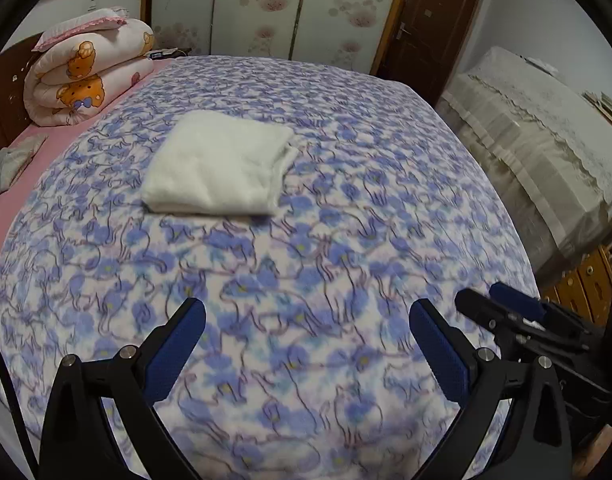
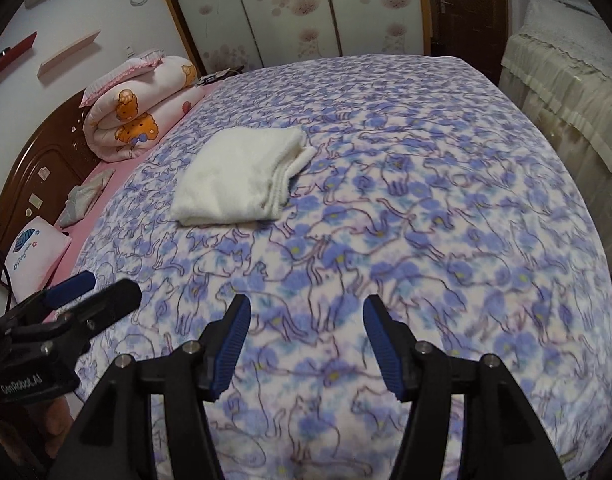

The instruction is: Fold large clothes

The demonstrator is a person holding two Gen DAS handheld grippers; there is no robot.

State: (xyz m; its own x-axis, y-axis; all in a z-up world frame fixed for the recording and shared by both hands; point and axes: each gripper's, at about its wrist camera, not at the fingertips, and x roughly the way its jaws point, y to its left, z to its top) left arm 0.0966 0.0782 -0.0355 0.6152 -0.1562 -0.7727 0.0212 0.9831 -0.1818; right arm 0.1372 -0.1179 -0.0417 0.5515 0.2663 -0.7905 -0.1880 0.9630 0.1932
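Black left claw point(image 1: 306, 344) and right claw point(image 2: 306, 340) (silver screws), ribbed blue pads.

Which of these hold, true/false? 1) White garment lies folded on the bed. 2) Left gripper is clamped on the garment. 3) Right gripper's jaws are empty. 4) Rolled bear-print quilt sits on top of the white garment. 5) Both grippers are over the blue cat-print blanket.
1) True: the white folded garment lies flat on the blue cat-print blanket.
2) False: the left gripper is open, well short of the garment, with nothing between its jaws.
3) True: the right gripper is open and empty.
4) False: the rolled bear-print quilt sits apart, by the headboard.
5) True.
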